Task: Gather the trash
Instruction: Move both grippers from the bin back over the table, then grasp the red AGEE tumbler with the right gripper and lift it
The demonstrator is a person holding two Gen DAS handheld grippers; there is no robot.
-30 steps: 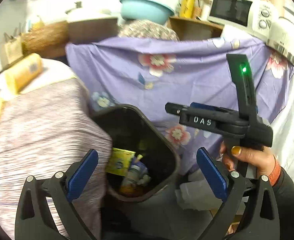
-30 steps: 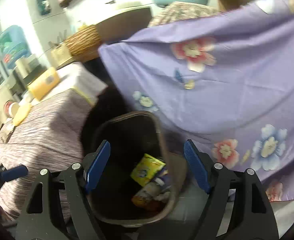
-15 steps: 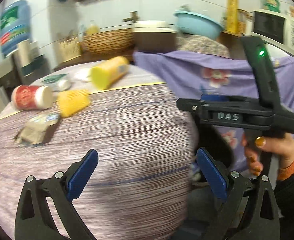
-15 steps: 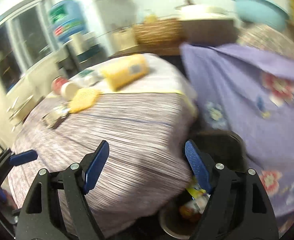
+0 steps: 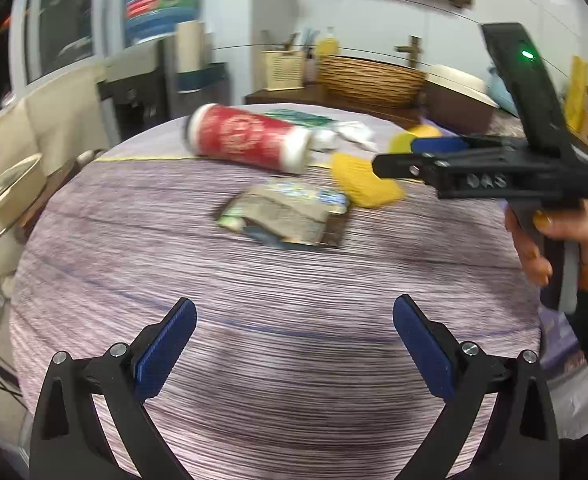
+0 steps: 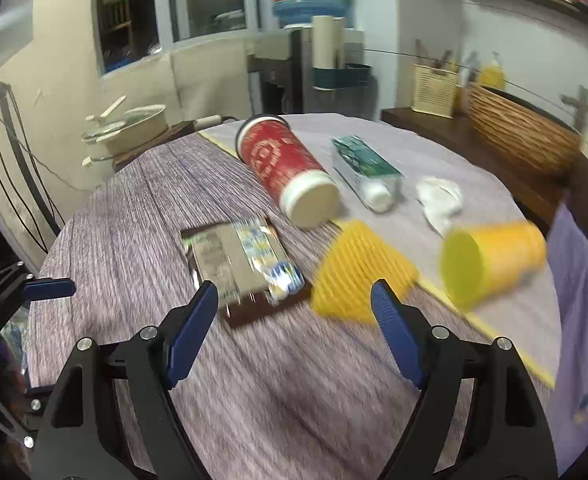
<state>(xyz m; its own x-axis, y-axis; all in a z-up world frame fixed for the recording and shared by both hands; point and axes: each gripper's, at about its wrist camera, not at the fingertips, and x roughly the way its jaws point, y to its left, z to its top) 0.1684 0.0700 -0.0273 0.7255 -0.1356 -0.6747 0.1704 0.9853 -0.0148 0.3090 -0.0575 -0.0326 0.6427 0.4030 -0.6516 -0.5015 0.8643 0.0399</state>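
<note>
Trash lies on a round table with a purple striped cloth (image 5: 277,344): a red paper cup (image 5: 245,140) on its side, a flat brown snack packet (image 5: 285,216), a crumpled yellow wrapper (image 5: 364,182), a yellow cup (image 6: 490,260), a green tube (image 6: 364,170) and white tissue (image 6: 440,200). My left gripper (image 5: 294,344) is open and empty over the near table. My right gripper (image 6: 294,324) is open and empty, just short of the packet (image 6: 241,268) and the wrapper (image 6: 360,272). The bin is out of view.
A pot with a lid (image 6: 129,128) sits off the table's far left. A water dispenser (image 6: 310,56) stands behind. A wicker basket (image 6: 522,132) and a utensil holder (image 6: 434,88) sit on a wooden counter at the right. Purple floral cloth (image 6: 582,304) hangs right.
Both grippers swung left and up from the dark trash bin to the table top. The bin left view and the table trash came into view. Both stay open.
</note>
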